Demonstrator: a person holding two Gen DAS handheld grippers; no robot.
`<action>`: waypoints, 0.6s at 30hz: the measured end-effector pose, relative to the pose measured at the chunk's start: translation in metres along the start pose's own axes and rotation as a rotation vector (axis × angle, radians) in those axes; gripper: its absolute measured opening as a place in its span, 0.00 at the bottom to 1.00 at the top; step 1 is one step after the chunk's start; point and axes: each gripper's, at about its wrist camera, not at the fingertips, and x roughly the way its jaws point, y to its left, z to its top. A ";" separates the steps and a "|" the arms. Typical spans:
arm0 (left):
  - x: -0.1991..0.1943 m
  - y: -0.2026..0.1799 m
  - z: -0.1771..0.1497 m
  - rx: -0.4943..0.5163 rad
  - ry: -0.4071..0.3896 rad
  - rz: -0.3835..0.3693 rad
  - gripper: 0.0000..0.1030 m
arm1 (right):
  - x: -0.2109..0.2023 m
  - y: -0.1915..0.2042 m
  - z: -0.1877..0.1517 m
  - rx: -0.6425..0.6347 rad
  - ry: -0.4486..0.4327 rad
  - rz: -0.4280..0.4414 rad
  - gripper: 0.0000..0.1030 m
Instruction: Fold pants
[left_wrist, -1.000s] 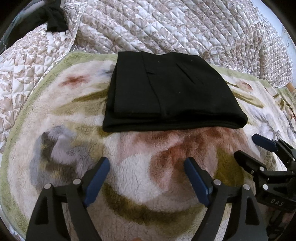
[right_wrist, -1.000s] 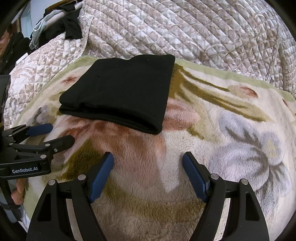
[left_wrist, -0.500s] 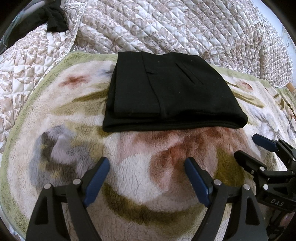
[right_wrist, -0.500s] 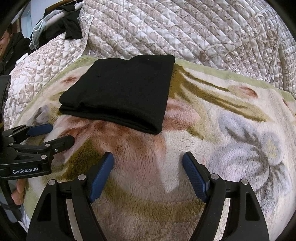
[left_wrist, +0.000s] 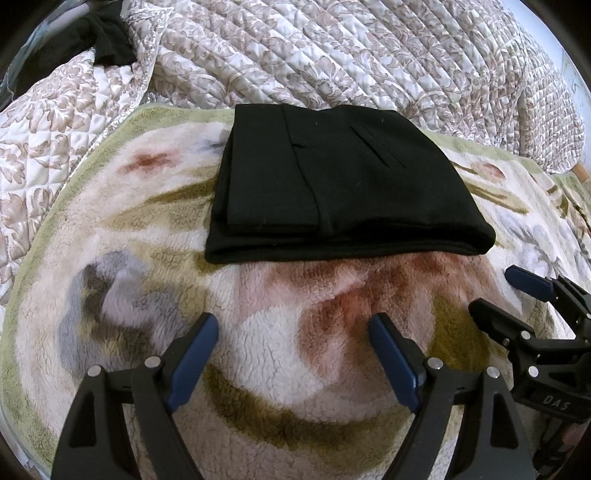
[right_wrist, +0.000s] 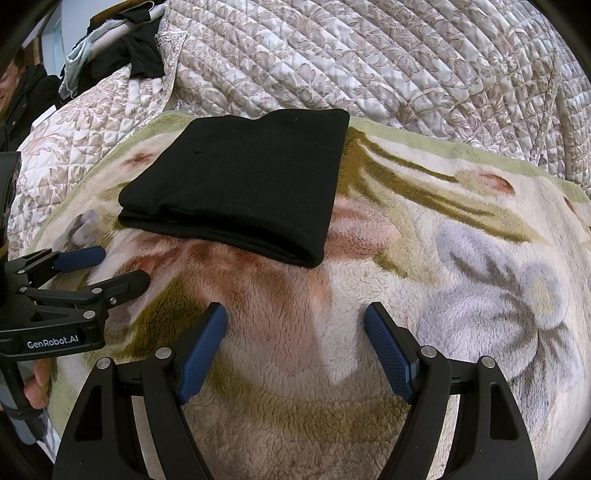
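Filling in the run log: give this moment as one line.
pants: folded, flat on fleece blanket | left gripper: open, empty | right gripper: open, empty | both short of pants

White lettering reading "GenRobot.AI" is showing on the black body of the left gripper (right_wrist: 107, 271), seen in the right wrist view. The letters "DAS" are showing on the right gripper (left_wrist: 498, 291) body in the left wrist view.

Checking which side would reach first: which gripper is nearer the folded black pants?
Roughly equal. The left gripper faces the folded black pants squarely, short of their near edge; the right gripper sits off their right corner. Both open.
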 end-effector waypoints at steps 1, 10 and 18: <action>0.000 0.000 0.000 0.000 0.000 0.000 0.84 | 0.000 0.000 0.000 0.002 0.000 0.003 0.75; 0.001 0.000 0.000 -0.001 -0.001 0.000 0.84 | 0.000 0.001 0.000 0.005 -0.001 0.003 0.75; 0.001 0.000 0.000 -0.008 0.004 0.001 0.84 | 0.000 0.001 0.001 0.005 -0.002 0.003 0.75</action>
